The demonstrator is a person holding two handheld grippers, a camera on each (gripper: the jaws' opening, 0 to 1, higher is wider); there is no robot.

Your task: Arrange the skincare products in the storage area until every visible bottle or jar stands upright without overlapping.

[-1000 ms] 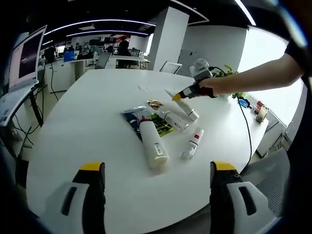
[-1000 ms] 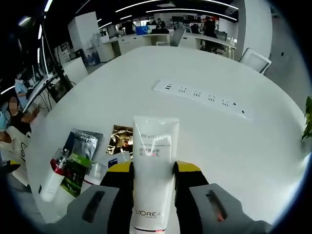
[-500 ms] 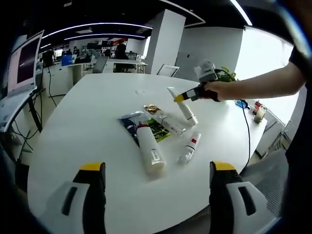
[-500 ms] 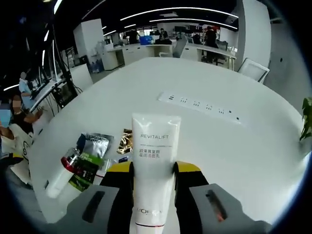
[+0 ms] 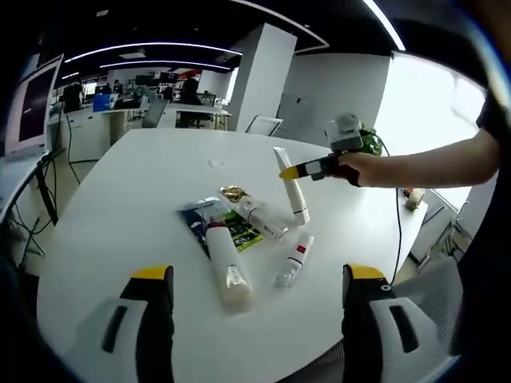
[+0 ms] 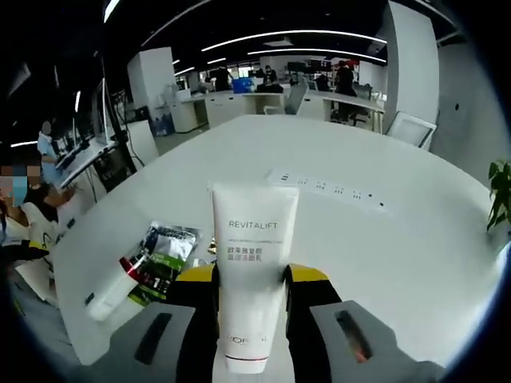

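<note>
My right gripper [image 6: 251, 291] is shut on a white Revitalift tube [image 6: 252, 267]. In the left gripper view a hand holds that gripper [image 5: 307, 170] at mid-height on the tube [image 5: 293, 191], which stands steeply with its cap end down near the table. Close to the tube lie a big white bottle with a red collar [image 5: 223, 267], a small clear bottle with a red label [image 5: 291, 259] and another clear bottle [image 5: 259, 219], all on their sides. My left gripper [image 5: 251, 319] hangs open over the table's near edge, well short of them.
A dark and green sachet [image 5: 204, 219] and a gold sachet [image 5: 231, 193] lie flat under the bottles on the round white table [image 5: 120, 207]. A white power strip [image 6: 327, 190] lies further out. A plant [image 6: 499, 187] stands at the right edge. Office desks and chairs fill the background.
The right gripper has raised and tilted the tube from lying low to nearly upright. The left camera has pulled back and up; the lying bottles have stayed in place.
</note>
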